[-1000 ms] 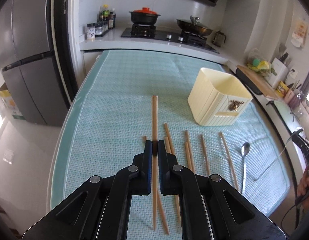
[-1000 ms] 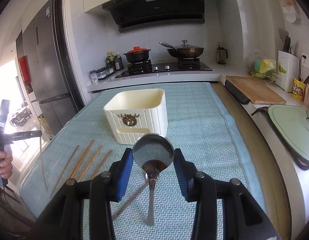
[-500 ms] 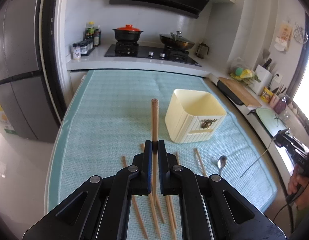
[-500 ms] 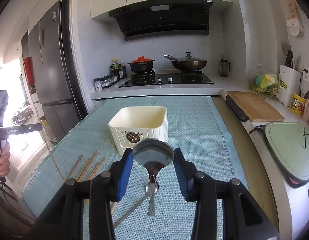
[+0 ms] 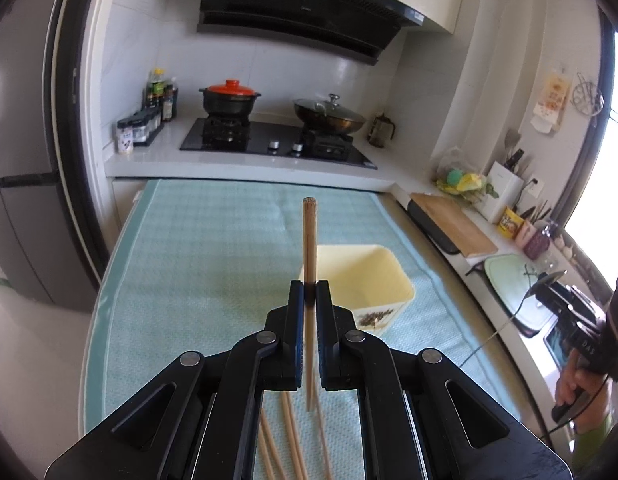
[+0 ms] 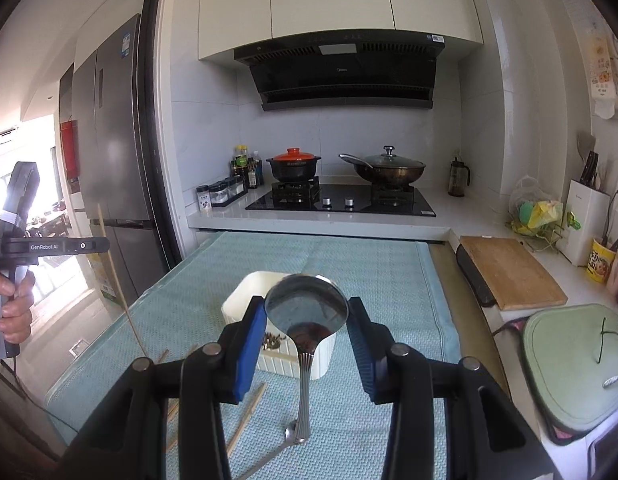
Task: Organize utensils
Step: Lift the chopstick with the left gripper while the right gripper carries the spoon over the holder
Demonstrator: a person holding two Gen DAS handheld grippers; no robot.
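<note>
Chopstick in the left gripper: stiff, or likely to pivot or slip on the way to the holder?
The chopstick looks stiff: straight, no sag. The left gripper pinches one narrow spot, so it may pivot. Smooth and round, it would probably roll on the mat.

A matt wooden chopstick (image 5: 309, 240), a glossy metal spoon (image 6: 306, 309), a smooth plastic holder (image 5: 363, 276), woven cloth mat (image 5: 213, 240).

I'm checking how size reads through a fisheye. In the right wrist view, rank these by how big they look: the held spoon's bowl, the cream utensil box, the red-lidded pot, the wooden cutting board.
1. wooden cutting board
2. cream utensil box, partly hidden
3. spoon bowl, enlarged by nearness, so 2 and 3 are unsure
4. red-lidded pot
</note>
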